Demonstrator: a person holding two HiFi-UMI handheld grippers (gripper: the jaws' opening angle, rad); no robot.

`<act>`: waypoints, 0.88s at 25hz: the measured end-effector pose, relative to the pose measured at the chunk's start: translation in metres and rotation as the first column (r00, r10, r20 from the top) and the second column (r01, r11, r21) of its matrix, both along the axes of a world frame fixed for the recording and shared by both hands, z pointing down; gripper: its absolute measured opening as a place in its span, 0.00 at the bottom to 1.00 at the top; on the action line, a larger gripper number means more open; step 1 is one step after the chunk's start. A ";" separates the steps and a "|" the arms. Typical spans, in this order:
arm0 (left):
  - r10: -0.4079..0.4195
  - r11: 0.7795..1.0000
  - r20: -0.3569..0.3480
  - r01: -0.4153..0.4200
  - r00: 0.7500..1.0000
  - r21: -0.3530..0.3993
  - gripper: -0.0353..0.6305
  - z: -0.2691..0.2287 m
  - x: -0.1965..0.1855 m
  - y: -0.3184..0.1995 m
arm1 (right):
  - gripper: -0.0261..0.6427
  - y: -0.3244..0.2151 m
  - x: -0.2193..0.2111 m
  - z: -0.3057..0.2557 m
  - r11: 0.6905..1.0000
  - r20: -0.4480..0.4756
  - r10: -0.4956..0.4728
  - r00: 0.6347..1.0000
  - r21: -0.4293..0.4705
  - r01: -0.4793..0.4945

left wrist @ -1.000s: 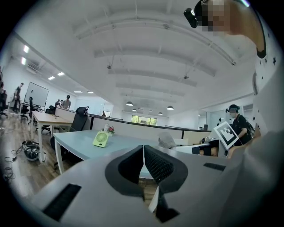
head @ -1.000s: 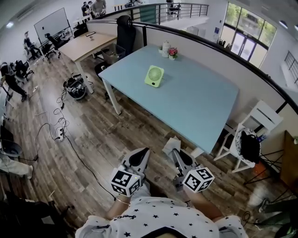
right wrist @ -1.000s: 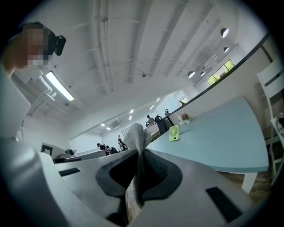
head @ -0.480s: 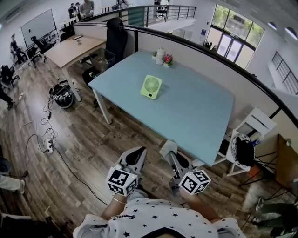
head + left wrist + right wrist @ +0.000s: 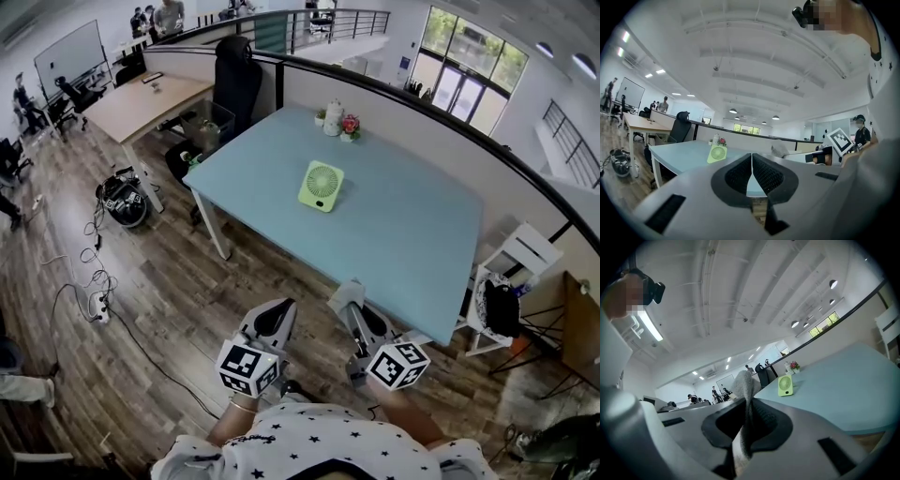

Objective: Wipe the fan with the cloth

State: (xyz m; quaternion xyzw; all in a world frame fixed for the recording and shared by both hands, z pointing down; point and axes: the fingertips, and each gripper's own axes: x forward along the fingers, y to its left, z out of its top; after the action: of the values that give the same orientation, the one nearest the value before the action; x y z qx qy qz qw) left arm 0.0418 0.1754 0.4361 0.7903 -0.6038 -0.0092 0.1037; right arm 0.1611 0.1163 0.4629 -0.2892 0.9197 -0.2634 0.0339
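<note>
**Grippers low by the table edge, cloth pinched in the right-hand one**

Grippers first: holding both low and close to the body, over the wood floor (image 5: 169, 309), just short of the near edge of the pale blue table (image 5: 422, 244).

- Left gripper (image 5: 284, 309): shut tight, pads meeting at the tip, nothing caught between. Same story up close in the left gripper view (image 5: 751, 161).
- Right gripper (image 5: 352, 311): clamped on the gray cloth (image 5: 344, 294), with a bunched lump of it poking up past the tips. Plain to see in the right gripper view too (image 5: 749, 411), cloth (image 5: 743, 380) squeezed right down the middle of the pads.

Now the fan (image 5: 321, 185): small, light green, standing upright near the middle of the table, round grille facing this way. Well apart from both grippers, not touched by either. Also showing in the left gripper view (image 5: 716, 153) and the right gripper view (image 5: 785, 385).

Other stuff around:

- 1 white jar (image 5: 334, 119) and 1 little pot of pink flowers (image 5: 351, 125), side by side at the far edge, behind the fan.
- Black office chair (image 5: 234, 80) off the far left corner.
- White chair (image 5: 525, 251) at the right end, black bag (image 5: 502, 307) just beside it.
</note>
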 end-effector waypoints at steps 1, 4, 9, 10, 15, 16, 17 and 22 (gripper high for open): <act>-0.003 1.000 0.000 0.003 1.000 0.003 0.10 0.000 -0.007 0.000 | 0.08 -0.001 -0.005 0.000 1.000 0.000 0.003 1.000 0.001 -0.003; -0.013 1.000 -0.004 0.013 1.000 0.013 0.10 -0.004 -0.025 -0.001 | 0.08 -0.002 -0.021 -0.001 1.000 -0.005 0.000 1.000 0.002 0.000; -0.041 0.999 -0.007 0.041 0.999 0.009 0.10 -0.002 -0.050 -0.002 | 0.08 -0.008 -0.050 0.001 1.000 -0.010 -0.028 1.000 -0.003 0.028; -0.046 0.999 -0.009 0.046 0.999 0.007 0.10 -0.001 -0.055 -0.002 | 0.08 -0.010 -0.055 0.001 0.999 -0.011 -0.035 0.999 -0.003 0.035; -0.078 0.997 -0.018 0.078 0.997 -0.008 0.10 0.005 -0.071 -0.002 | 0.08 -0.021 -0.080 0.003 0.997 -0.022 -0.078 0.997 -0.001 0.078; -0.087 0.996 -0.017 0.087 0.996 -0.009 0.10 0.006 -0.076 -0.003 | 0.08 -0.025 -0.087 0.003 0.996 -0.024 -0.089 0.996 0.000 0.089; -0.097 0.995 -0.016 0.097 0.995 -0.010 0.10 0.006 -0.082 -0.004 | 0.08 -0.029 -0.094 0.003 0.995 -0.024 -0.099 0.995 0.000 0.099; -0.147 0.989 0.000 0.147 0.989 -0.016 0.10 0.004 -0.115 -0.018 | 0.08 -0.054 -0.130 0.001 0.989 -0.010 -0.146 0.989 0.006 0.146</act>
State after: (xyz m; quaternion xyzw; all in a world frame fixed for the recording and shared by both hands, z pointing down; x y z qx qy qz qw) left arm -0.0728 0.1570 0.4403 0.7427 -0.6605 -0.0126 0.1095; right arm 0.0306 0.0619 0.4638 -0.2222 0.9394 -0.2607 0.0111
